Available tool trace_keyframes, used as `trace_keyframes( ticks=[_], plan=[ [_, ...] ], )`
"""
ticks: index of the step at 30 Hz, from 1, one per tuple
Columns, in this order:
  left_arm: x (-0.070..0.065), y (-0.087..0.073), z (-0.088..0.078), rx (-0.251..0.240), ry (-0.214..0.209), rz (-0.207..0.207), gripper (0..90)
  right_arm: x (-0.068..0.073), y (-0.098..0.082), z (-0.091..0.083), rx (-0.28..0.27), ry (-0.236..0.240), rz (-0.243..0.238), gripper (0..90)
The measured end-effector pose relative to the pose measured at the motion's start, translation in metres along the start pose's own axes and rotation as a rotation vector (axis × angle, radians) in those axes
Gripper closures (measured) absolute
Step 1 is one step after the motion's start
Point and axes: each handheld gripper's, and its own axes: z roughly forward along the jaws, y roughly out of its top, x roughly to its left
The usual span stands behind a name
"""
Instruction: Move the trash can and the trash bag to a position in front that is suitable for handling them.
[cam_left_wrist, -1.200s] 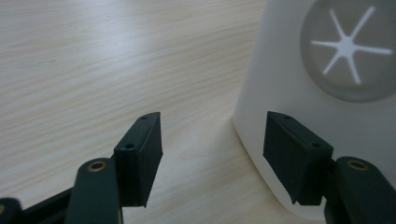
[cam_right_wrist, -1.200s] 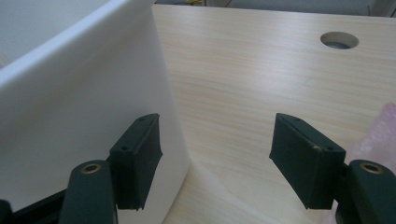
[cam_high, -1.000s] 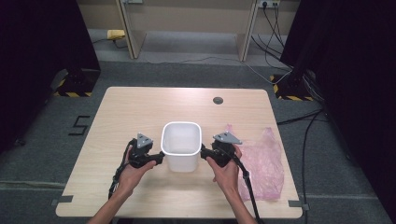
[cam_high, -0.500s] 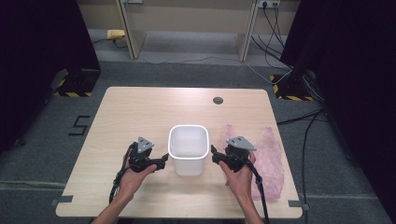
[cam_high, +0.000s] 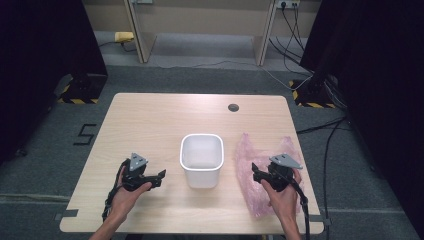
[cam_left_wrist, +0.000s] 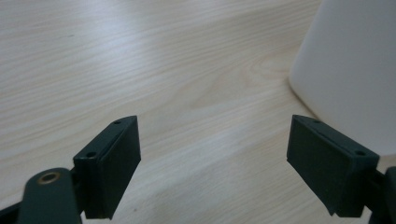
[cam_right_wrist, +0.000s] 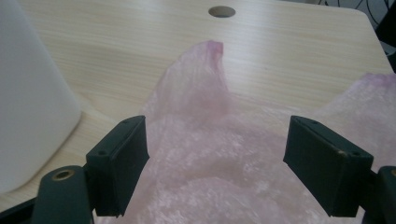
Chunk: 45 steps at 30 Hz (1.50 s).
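Both tongs stand apart from the white square plastic tub (cam_high: 201, 159).

The tub sits upright mid-counter (cam_high: 150, 120). The left tongs (cam_high: 161, 176), at its 9 o'clock, have just been opening, nothing between the jaws. The right tongs (cam_high: 255, 172), at 3 o'clock above the crumpled pink plastic bag (cam_high: 265, 150), have opened too and are empty.

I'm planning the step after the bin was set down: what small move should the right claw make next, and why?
Probably lower the right claw onto the pink plastic bag and close on it. Its jaws have just been opening and now stand wide with nothing between them, right above the crumpled bag. The white bin stands upright and free beside it, and the left claw is open too, clear of the bin.
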Motion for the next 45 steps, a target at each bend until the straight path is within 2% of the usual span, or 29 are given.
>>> trace_keyframes(
  ticks=[6,10,12,16,18,22,26,28,30,32,45],
  plan=[
    [0.010,-0.015,-0.002,0.025,-0.010,-0.010,15.9,-0.011,-0.006,-0.005,0.014,-0.002,-0.004,22.6],
    [0.018,-0.026,-0.003,0.051,-0.003,0.012,15.7,-0.015,-0.010,-0.007,0.030,0.008,-0.013,22.7],
    [0.025,-0.032,-0.004,0.059,0.018,0.035,15.7,-0.019,-0.013,-0.007,0.047,0.014,-0.026,22.4],
    [0.032,-0.035,-0.007,0.057,0.034,0.022,15.7,-0.022,-0.016,-0.007,0.063,0.018,-0.032,21.8],
    [0.035,-0.037,-0.007,0.063,0.039,0.029,15.7,-0.025,-0.018,-0.008,0.071,0.020,-0.032,21.2],
    [0.036,-0.041,-0.004,0.094,0.033,0.039,15.5,-0.031,-0.021,-0.007,0.095,0.019,-0.029,19.6],
    [0.037,-0.043,0.000,0.083,0.014,0.015,14.0,-0.036,-0.024,-0.004,0.135,0.016,-0.034,19.6],
    [0.037,-0.043,0.000,0.083,0.015,0.015,14.0,-0.036,-0.025,-0.003,0.157,0.021,-0.050,21.2],
    [0.037,-0.043,0.000,0.084,0.014,0.015,13.9,-0.036,-0.026,-0.002,0.167,0.022,-0.050,21.2],
    [0.037,-0.043,0.000,0.084,0.012,0.015,13.6,-0.034,-0.029,0.002,0.199,0.023,-0.054,21.1],
    [0.037,-0.042,0.002,0.089,0.010,0.019,12.0,-0.036,-0.038,0.020,0.268,0.009,-0.062,17.0]
  ],
)
